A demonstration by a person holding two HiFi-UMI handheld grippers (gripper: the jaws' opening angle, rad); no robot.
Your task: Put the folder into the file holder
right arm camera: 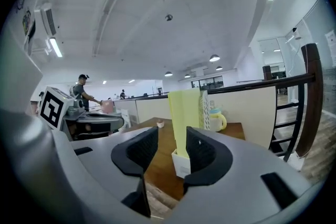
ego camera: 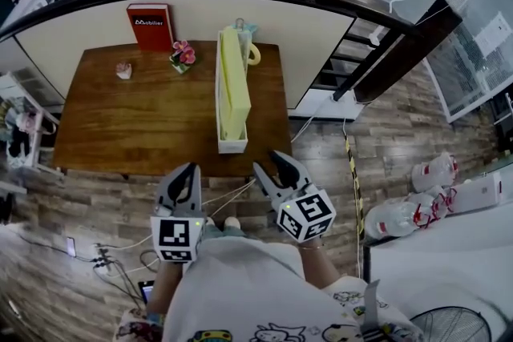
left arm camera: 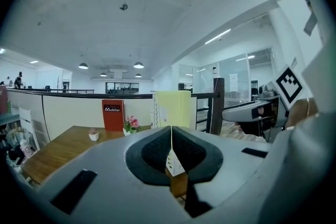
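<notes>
The yellow folder [ego camera: 233, 84] stands upright inside the long white file holder [ego camera: 232, 145] on the right part of the wooden table [ego camera: 136, 124]. Both grippers hang off the table's near edge, close to the person's body. My left gripper [ego camera: 186, 170] is shut, its pads meeting with nothing between them. My right gripper [ego camera: 269, 162] is open and empty. In the left gripper view the folder [left arm camera: 173, 107] and holder [left arm camera: 175, 165] show ahead beyond the closed gripper [left arm camera: 171, 134]. In the right gripper view the folder [right arm camera: 184, 115] and holder [right arm camera: 181, 164] stand beyond the gap of the gripper [right arm camera: 171, 138].
A red book [ego camera: 149, 26] leans at the table's back edge. Near it are a small flower pot [ego camera: 183, 56] and a little pink-and-white pot [ego camera: 123, 70]. A yellow mug [ego camera: 253, 54] sits behind the holder. Cables [ego camera: 120, 264] lie on the floor; a dark railing [ego camera: 377, 52] runs right.
</notes>
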